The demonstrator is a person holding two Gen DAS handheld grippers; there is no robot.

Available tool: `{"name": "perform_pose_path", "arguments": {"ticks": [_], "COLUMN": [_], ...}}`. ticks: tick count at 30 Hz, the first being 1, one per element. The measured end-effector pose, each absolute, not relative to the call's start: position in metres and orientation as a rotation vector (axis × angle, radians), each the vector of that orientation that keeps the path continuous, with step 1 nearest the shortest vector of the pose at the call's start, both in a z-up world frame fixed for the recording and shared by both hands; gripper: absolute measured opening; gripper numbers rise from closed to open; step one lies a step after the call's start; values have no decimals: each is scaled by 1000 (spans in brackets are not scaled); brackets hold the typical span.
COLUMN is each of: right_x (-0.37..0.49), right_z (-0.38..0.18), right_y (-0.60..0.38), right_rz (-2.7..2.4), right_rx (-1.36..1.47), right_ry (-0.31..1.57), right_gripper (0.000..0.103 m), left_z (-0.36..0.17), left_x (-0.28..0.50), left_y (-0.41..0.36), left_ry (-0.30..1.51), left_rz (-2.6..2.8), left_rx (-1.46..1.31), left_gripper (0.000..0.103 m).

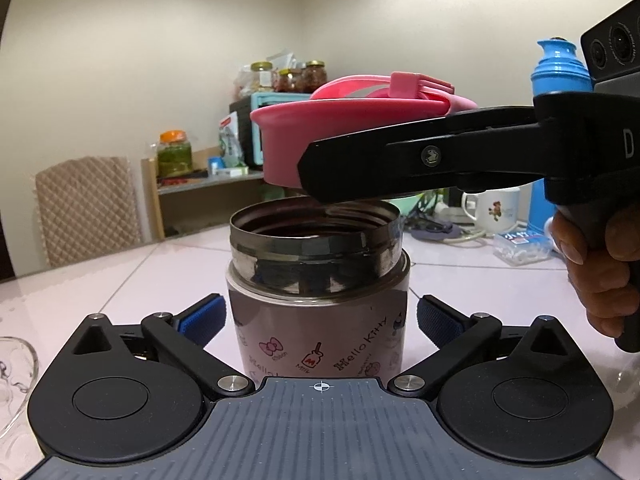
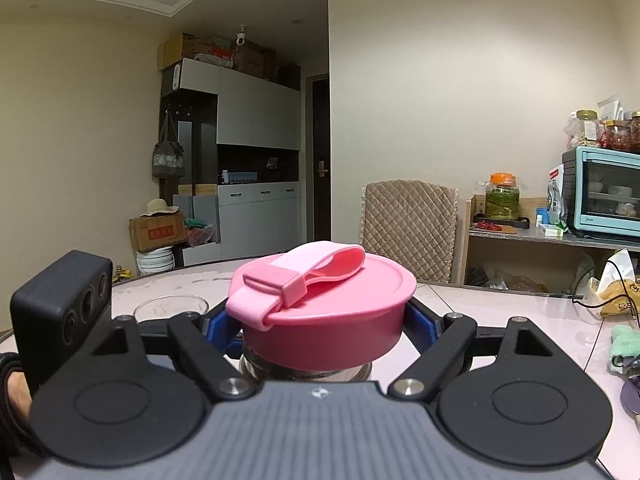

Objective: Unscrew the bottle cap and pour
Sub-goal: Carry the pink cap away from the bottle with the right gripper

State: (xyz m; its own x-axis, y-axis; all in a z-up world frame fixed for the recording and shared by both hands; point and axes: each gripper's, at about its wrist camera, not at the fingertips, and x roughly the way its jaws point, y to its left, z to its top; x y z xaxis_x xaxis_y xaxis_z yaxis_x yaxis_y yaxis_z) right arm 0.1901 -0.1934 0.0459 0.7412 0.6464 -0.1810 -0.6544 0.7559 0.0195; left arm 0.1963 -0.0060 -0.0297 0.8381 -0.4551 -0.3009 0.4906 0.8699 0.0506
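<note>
Two claws: right claw (image 2: 322,328) grips pink cap (image 2: 320,312); left claw (image 1: 320,316) spread wide beside open steel-rimmed bottle (image 1: 318,280).

Pink strapped cap (image 2: 324,316) lifted off — printed steel-necked bottle (image 1: 318,292) stands upright, open.

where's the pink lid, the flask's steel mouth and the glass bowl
pink lid (image 2: 320,320), right wrist view, front side wall
flask's steel mouth (image 1: 316,246), left wrist view, front of the rim band
glass bowl (image 2: 170,305), right wrist view, near rim

Lifted lid (image 1: 320,136) overhangs the flask (image 1: 318,280) mouth.
</note>
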Motion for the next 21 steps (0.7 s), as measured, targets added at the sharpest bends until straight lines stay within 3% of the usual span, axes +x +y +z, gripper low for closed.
{"name": "perform_pose_path", "arguments": {"ticks": [21], "right_x": [176], "right_z": [54], "right_y": [-200], "right_rz": [631], "right_rx": [-22], "right_ry": [175], "right_gripper": [85], "left_z": [-24], "left_x": [180], "left_y": [-4], "left_ry": [315], "left_rz": [-486], "left_rx": [131], "left_gripper": [103]}}
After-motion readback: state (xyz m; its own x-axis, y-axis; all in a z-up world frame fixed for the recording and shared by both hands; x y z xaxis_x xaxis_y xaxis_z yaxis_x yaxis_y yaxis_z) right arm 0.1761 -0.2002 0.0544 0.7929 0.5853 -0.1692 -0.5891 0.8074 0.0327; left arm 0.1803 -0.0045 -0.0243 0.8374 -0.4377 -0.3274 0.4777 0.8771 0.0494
